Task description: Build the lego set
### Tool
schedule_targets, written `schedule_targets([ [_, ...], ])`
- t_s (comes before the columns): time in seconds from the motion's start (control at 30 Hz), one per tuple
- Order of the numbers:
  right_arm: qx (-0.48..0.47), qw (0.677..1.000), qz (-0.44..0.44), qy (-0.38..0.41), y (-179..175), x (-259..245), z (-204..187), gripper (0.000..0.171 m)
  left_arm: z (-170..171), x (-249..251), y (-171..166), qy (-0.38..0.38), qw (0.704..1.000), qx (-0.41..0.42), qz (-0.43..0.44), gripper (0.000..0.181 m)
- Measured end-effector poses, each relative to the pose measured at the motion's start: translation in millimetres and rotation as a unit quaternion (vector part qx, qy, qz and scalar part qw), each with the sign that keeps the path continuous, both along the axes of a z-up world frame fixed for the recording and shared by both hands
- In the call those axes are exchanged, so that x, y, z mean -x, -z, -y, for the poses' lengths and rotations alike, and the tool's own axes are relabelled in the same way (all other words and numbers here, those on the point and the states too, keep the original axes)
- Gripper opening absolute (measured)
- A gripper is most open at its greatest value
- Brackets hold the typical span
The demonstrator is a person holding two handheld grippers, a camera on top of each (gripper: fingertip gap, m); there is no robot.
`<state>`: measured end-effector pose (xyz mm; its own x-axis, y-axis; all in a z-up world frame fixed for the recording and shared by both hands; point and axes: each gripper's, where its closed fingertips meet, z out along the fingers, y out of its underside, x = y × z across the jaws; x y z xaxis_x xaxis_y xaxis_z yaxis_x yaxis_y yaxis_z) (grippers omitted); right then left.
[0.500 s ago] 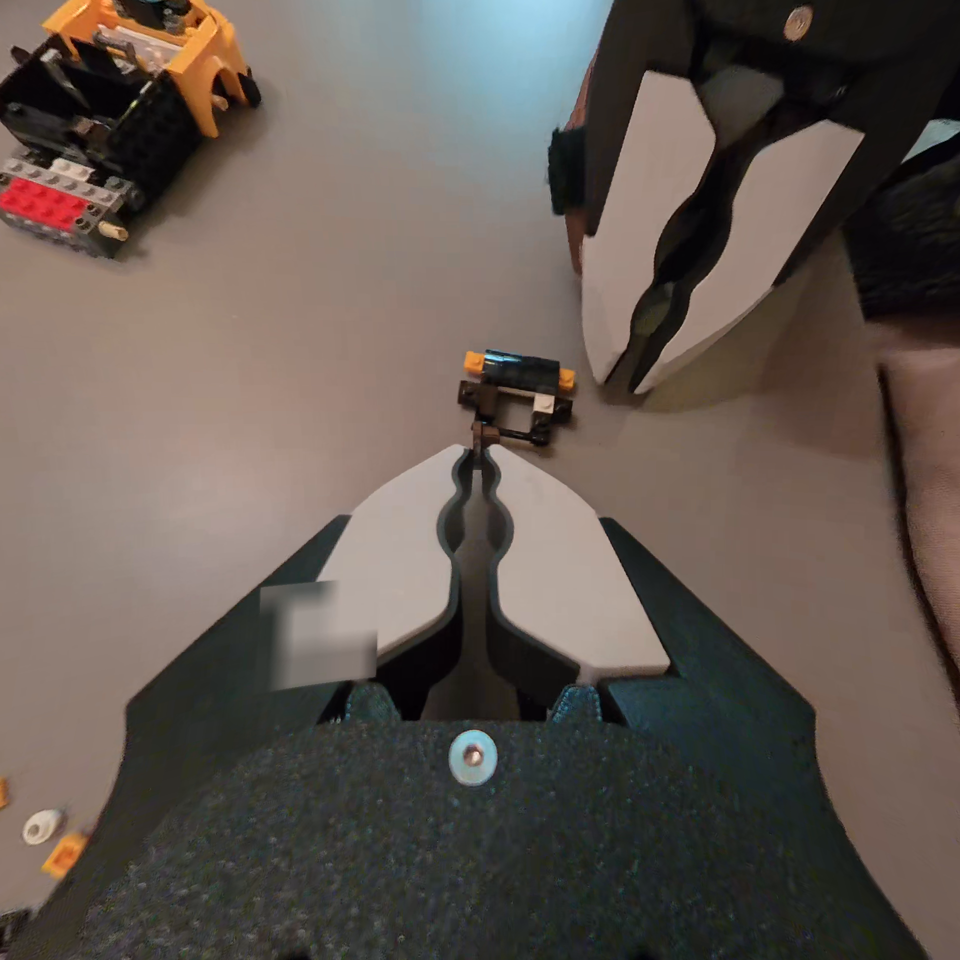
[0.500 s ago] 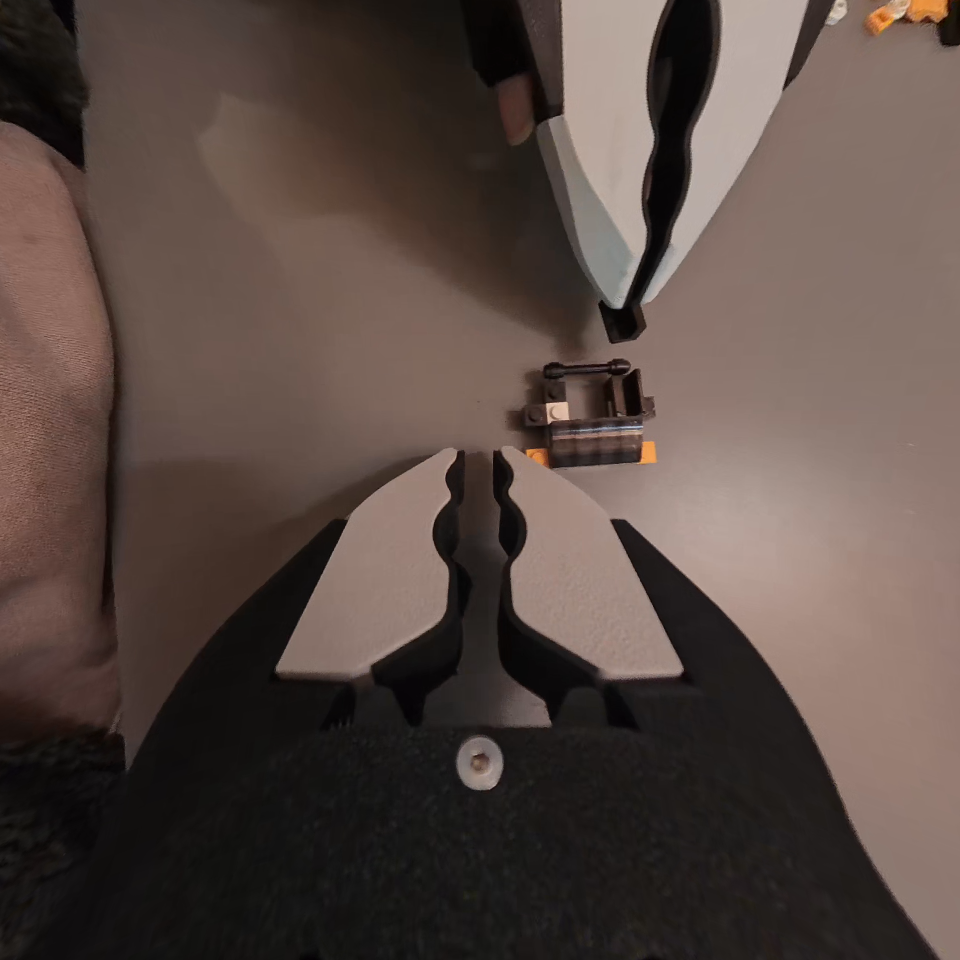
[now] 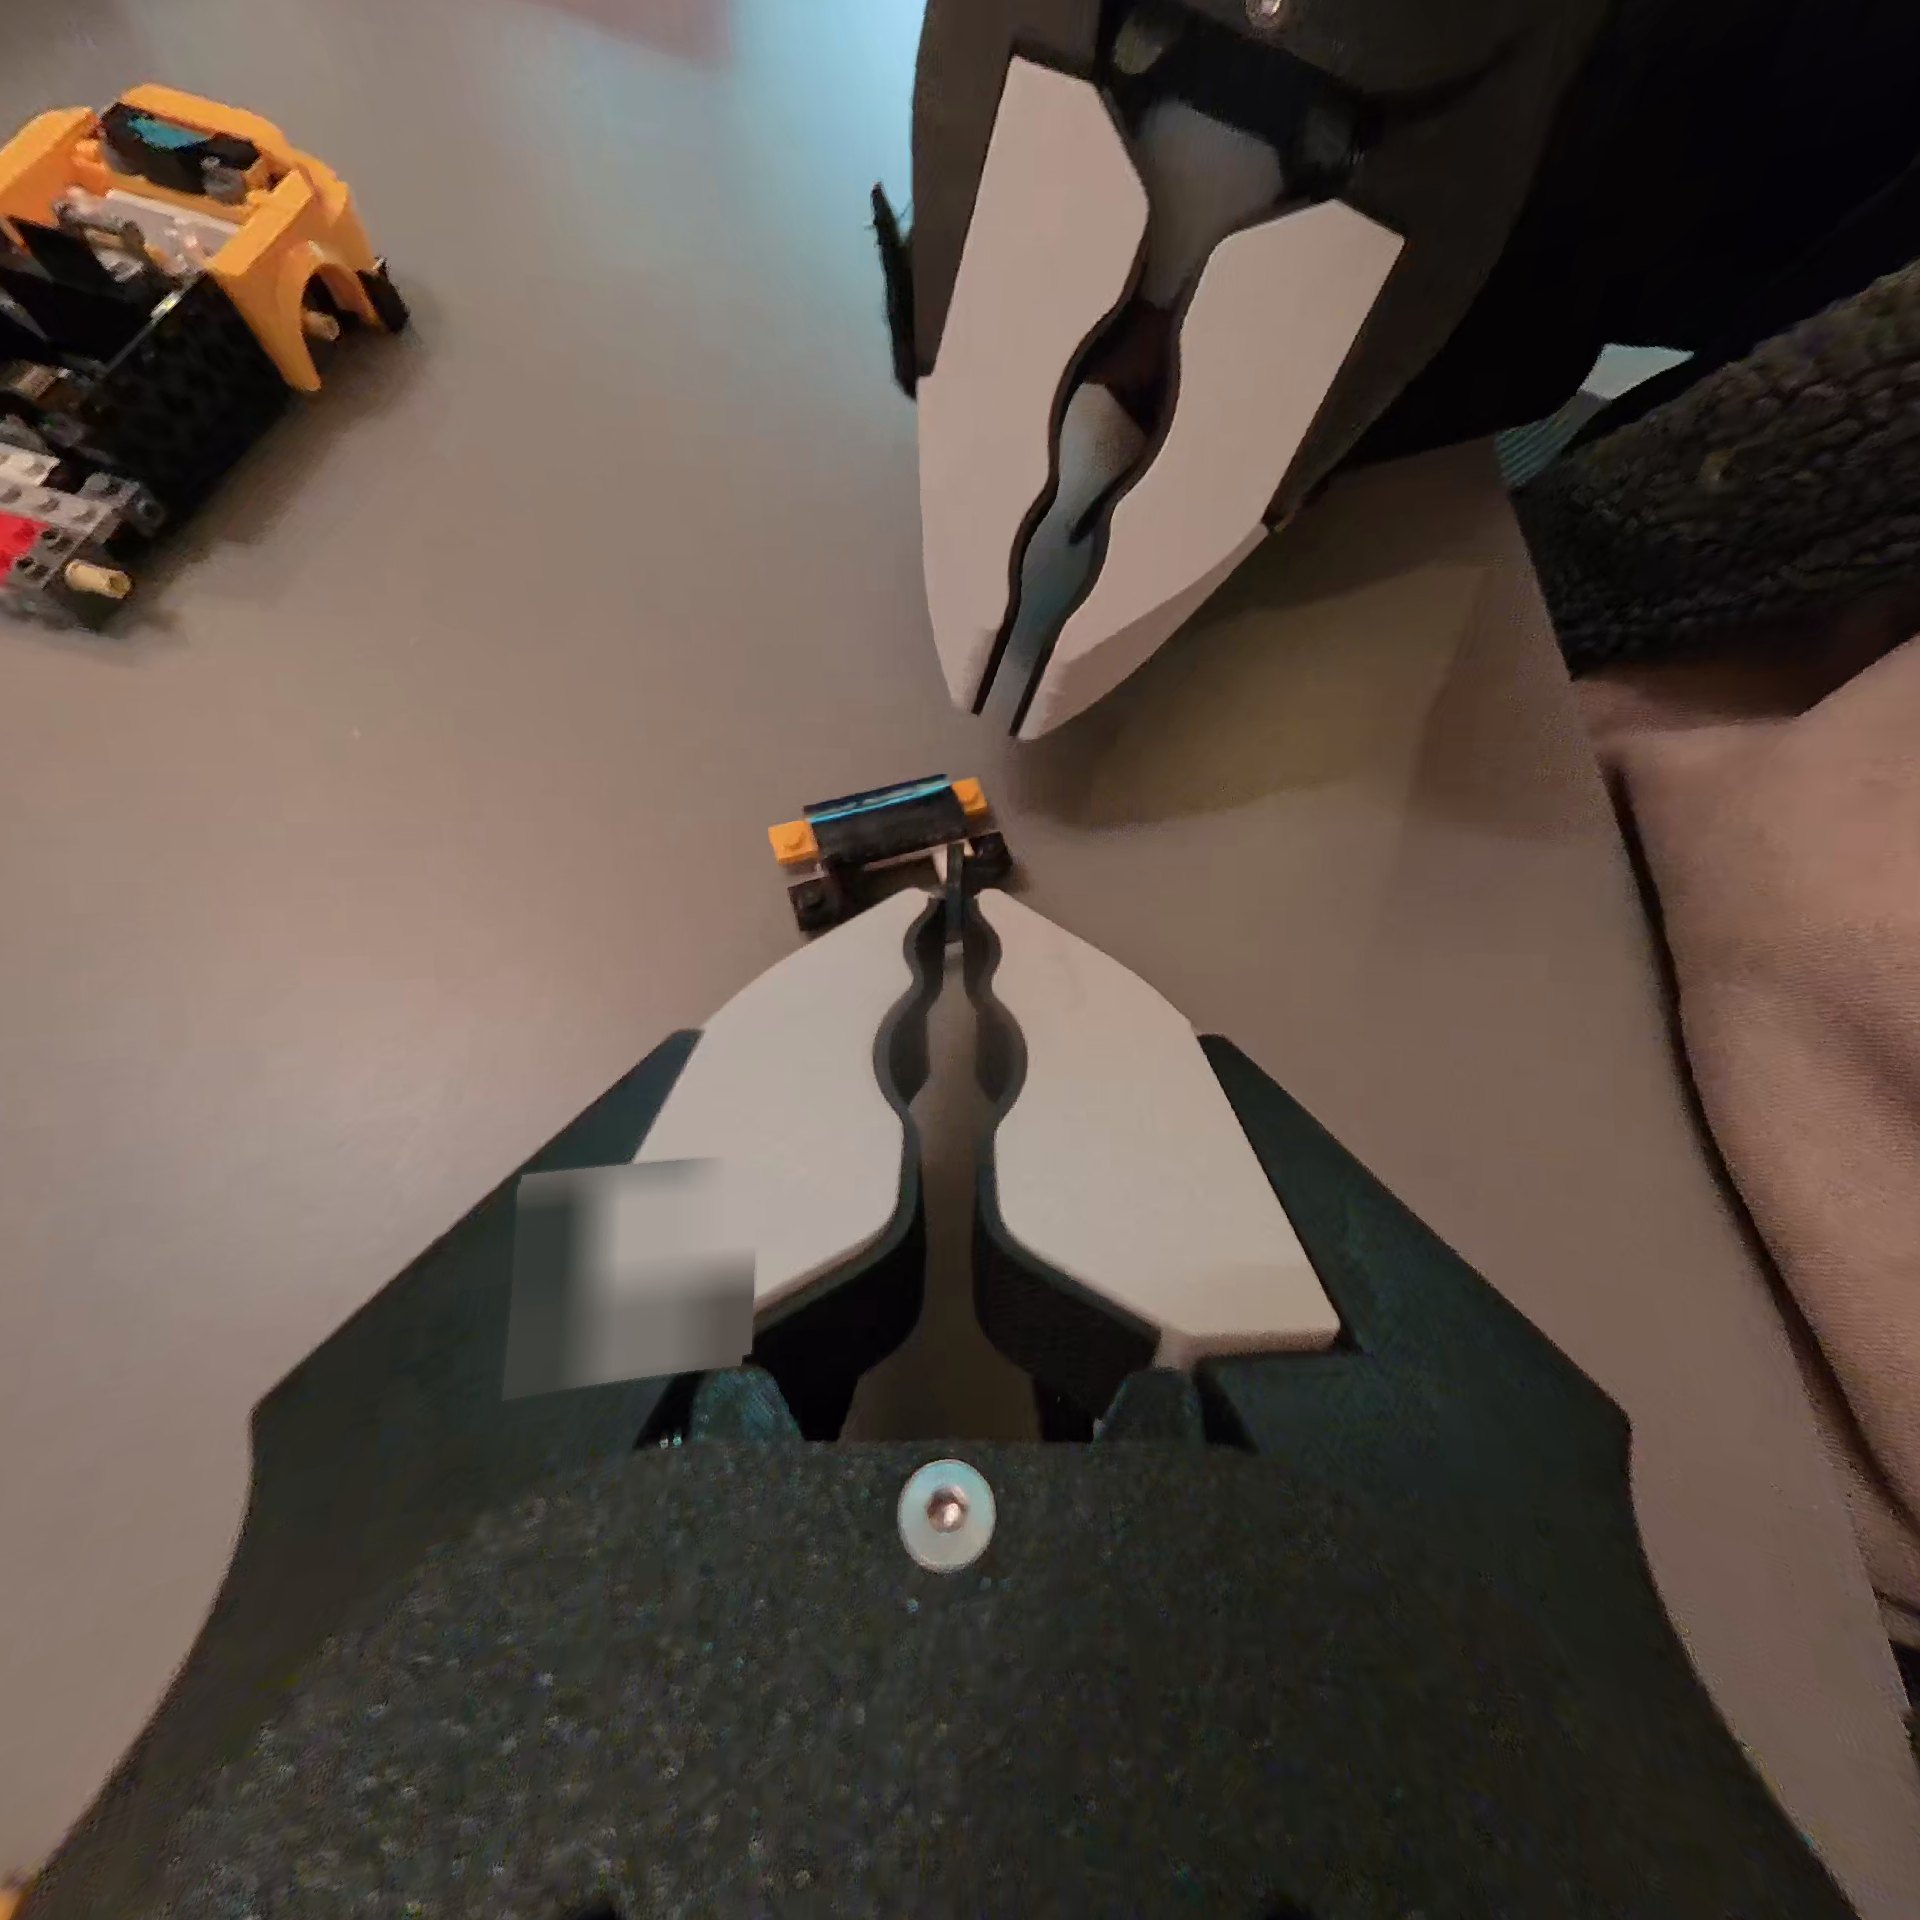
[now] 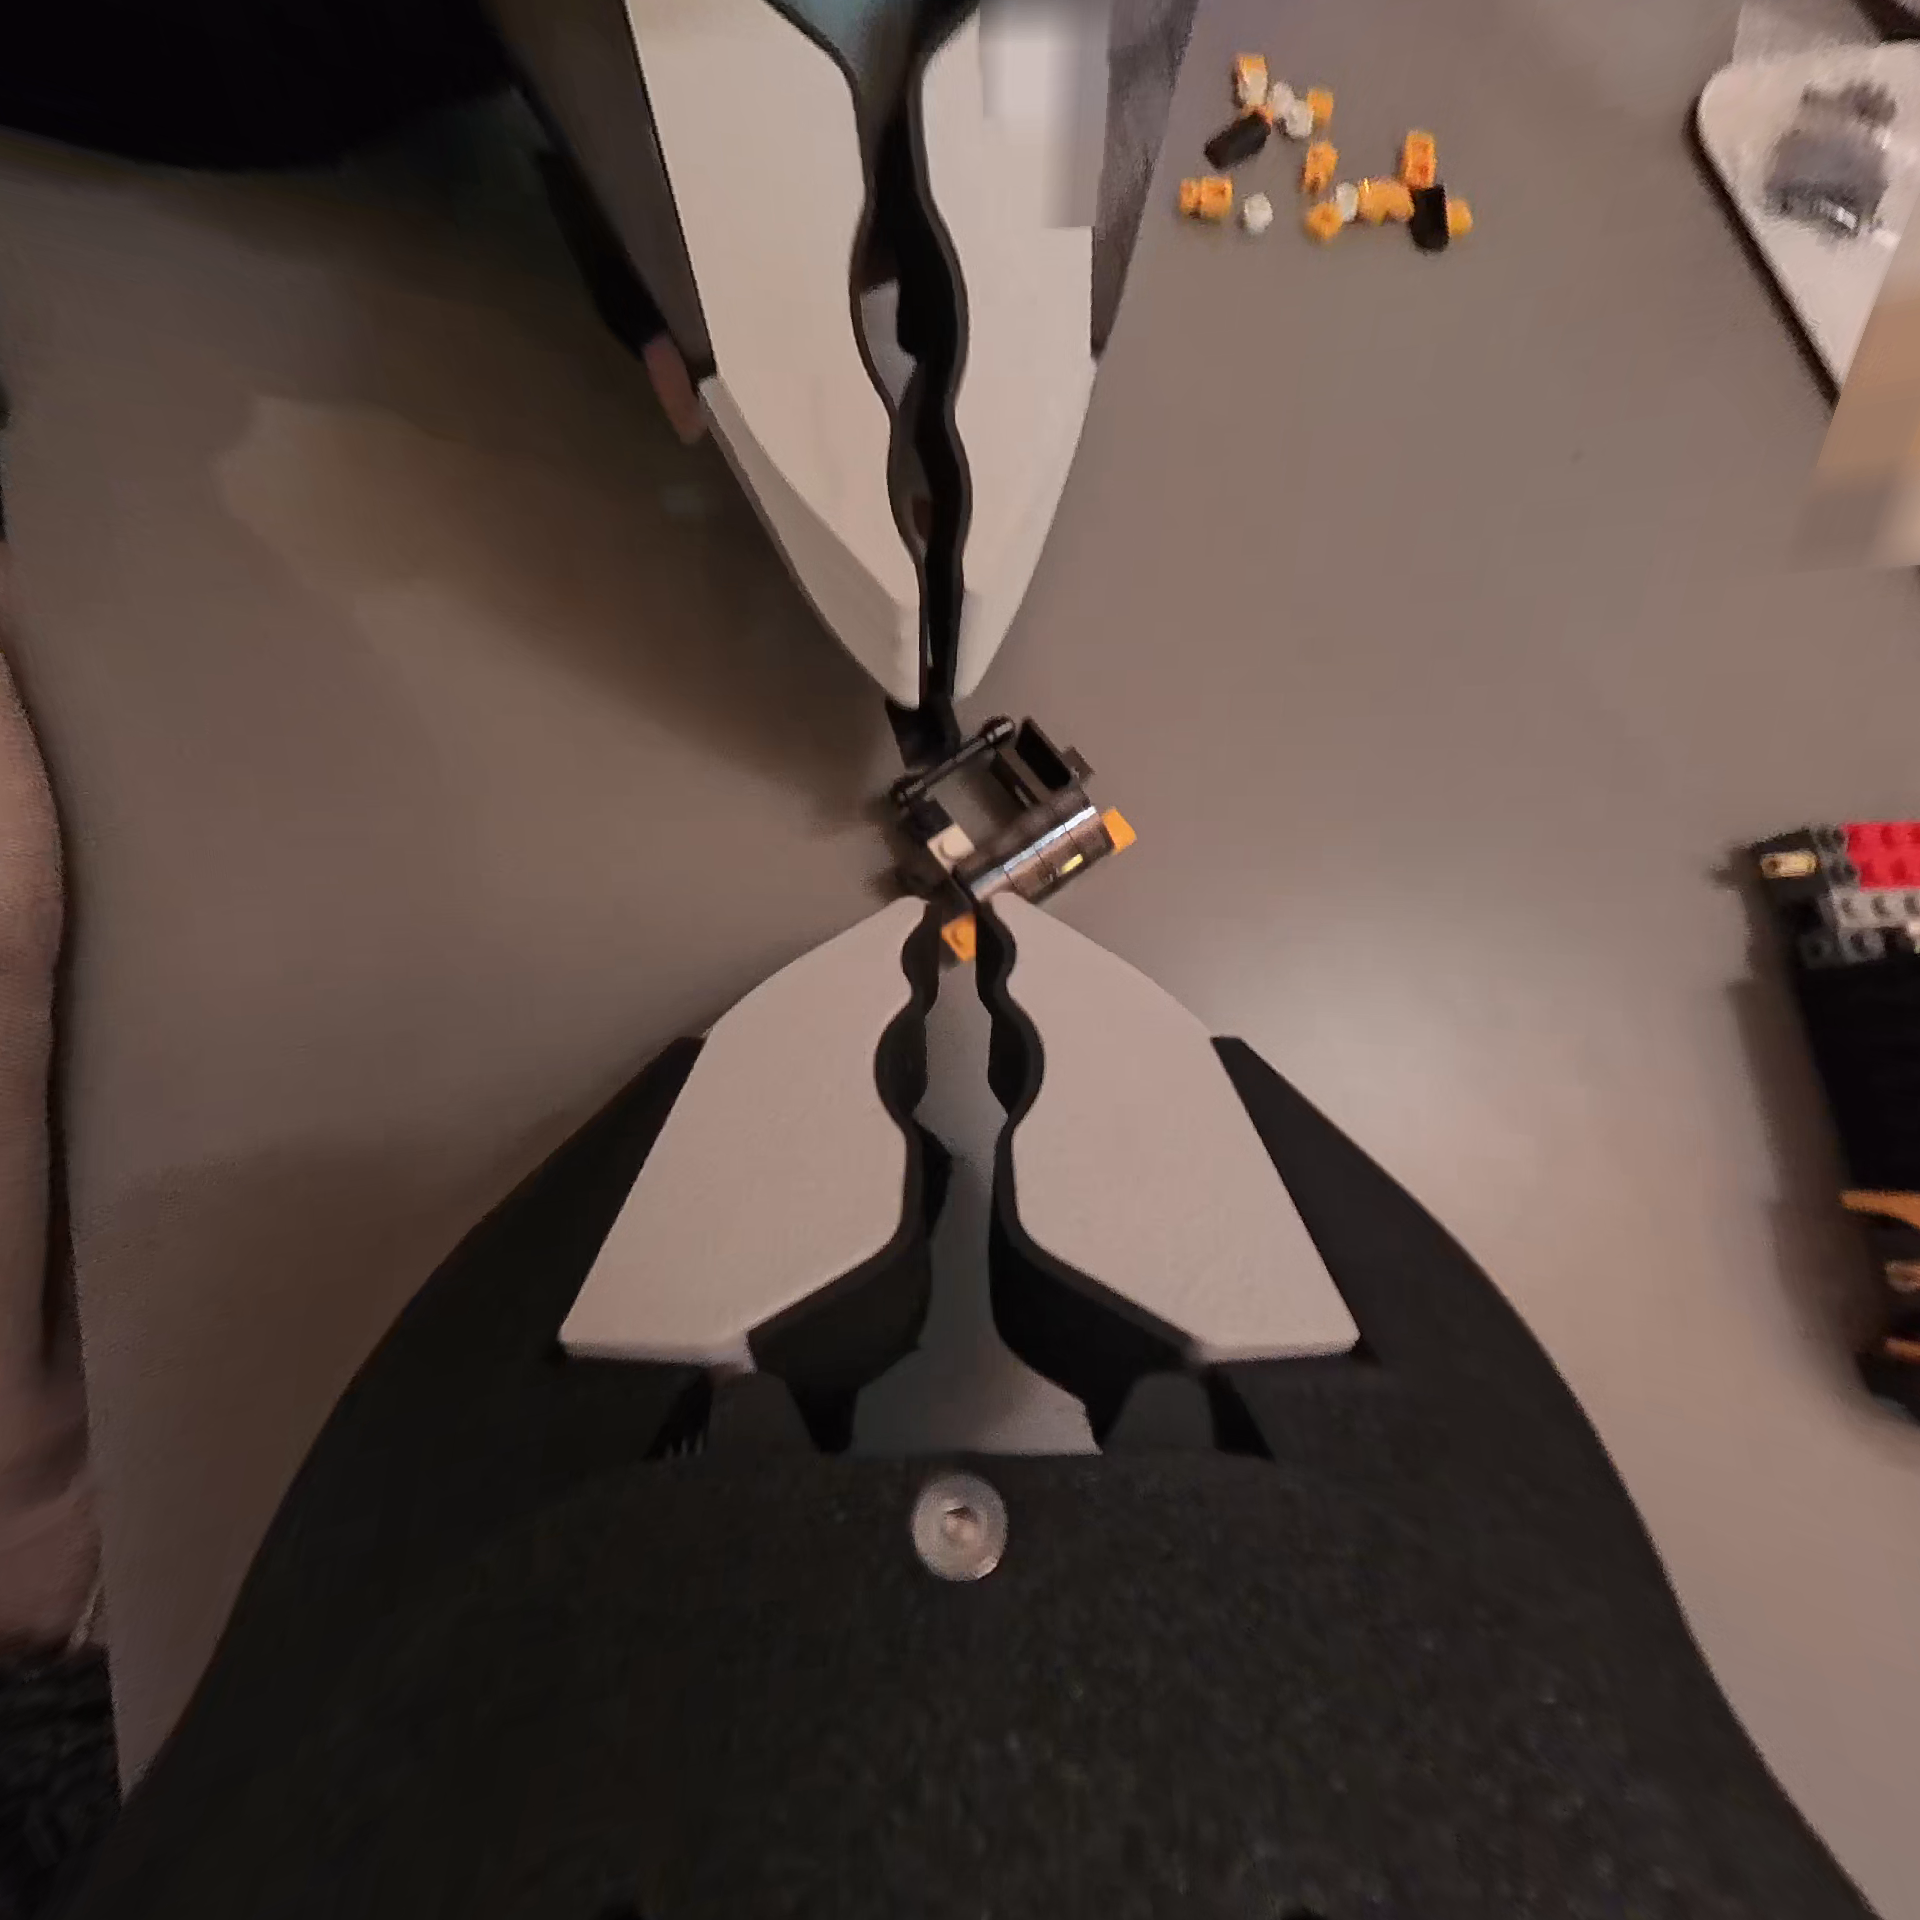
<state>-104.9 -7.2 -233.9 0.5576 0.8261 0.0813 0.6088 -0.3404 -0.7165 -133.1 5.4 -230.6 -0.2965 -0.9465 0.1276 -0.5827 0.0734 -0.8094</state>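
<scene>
Your left tool (image 3: 951, 904) is nearly closed, pinching a thin black bar on the small black-and-orange lego subassembly (image 3: 883, 842). Your right tool (image 4: 961, 920) is narrow, its tips at the subassembly's orange end. The piece sits between both tools on the grey table (image 3: 520, 831).

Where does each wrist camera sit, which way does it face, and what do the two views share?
Left wrist view: sits behind the left claw, facing forward and down at the grey table; the right claw points back at it.
Right wrist view: sits behind the right claw, facing the opposite way; the left claw shows ahead.
Shared: both claws, the small lego assembly between their tips.
</scene>
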Motion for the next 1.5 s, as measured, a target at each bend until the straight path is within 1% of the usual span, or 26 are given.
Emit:
schedule_targets([
  [0.13,0.015,0.998,-0.049,-0.025,-11,17,1,0.006,11,-2,-4,0.033,0.999,-0.009,0.016,0.002],
  [0.2,0.029,0.997,-0.069,-0.037,-15,24,4,0.007,13,-3,-5,0.037,0.999,-0.020,0.023,0.002],
  [0.33,0.048,0.999,-0.014,-0.021,2,9,4,0.010,3,-2,-3,0.016,0.999,-0.033,0.017,0.002],
  [0.4,0.052,0.999,0.006,0.006,9,3,3,0.014,-12,-1,-1,-0.016,0.999,-0.043,0.013,0.002],
  [0.5,0.055,0.997,0.048,-0.002,21,5,11,0.014,-34,-2,0,-0.071,0.997,-0.035,0.015,0.002],
  [0.57,0.053,0.997,0.055,-0.010,24,9,13,0.014,-43,-1,5,-0.095,0.995,-0.024,0.004,0.002],
  [0.67,0.067,0.997,0.048,0.001,24,7,6,0.017,-41,0,12,-0.095,0.995,-0.018,-0.015,0.002],
  [0.8,0.075,0.996,0.055,-0.005,26,2,-4,0.029,-26,-1,20,-0.064,0.997,-0.025,-0.036,0.002],
  [0.87,0.079,0.995,0.058,-0.025,25,0,-11,0.033,-18,0,21,-0.047,0.998,-0.025,-0.043,0.003],
  [0.93,0.072,0.993,0.066,-0.060,25,0,-18,0.033,-11,0,21,-0.033,0.998,-0.020,-0.046,0.003],
  [1.03,0.063,0.983,0.076,-0.153,24,4,-22,0.032,3,0,19,-0.004,0.999,-0.012,-0.043,0.002],
  [1.17,0.080,0.947,0.098,-0.296,22,13,-17,0.032,21,0,16,0.036,0.999,-0.002,-0.035,0.002],
  [1.27,0.084,0.915,0.134,-0.371,25,20,-15,0.032,32,2,14,0.063,0.998,0.005,-0.031,0.002],
  [1.33,0.079,0.906,0.158,-0.385,24,17,-20,0.034,36,5,9,0.079,0.997,0.017,-0.020,0.003],
  [1.37,0.070,0.909,0.164,-0.378,20,14,-25,0.035,36,6,5,0.079,0.997,0.022,-0.012,0.003],
  [1.4,0.060,0.918,0.149,-0.362,12,13,-30,0.035,32,7,1,0.073,0.997,0.024,-0.003,0.003],
  [1.5,0.052,0.956,0.042,-0.286,-18,20,-32,0.029,19,7,-7,0.050,0.998,0.028,0.016,0.002],
])
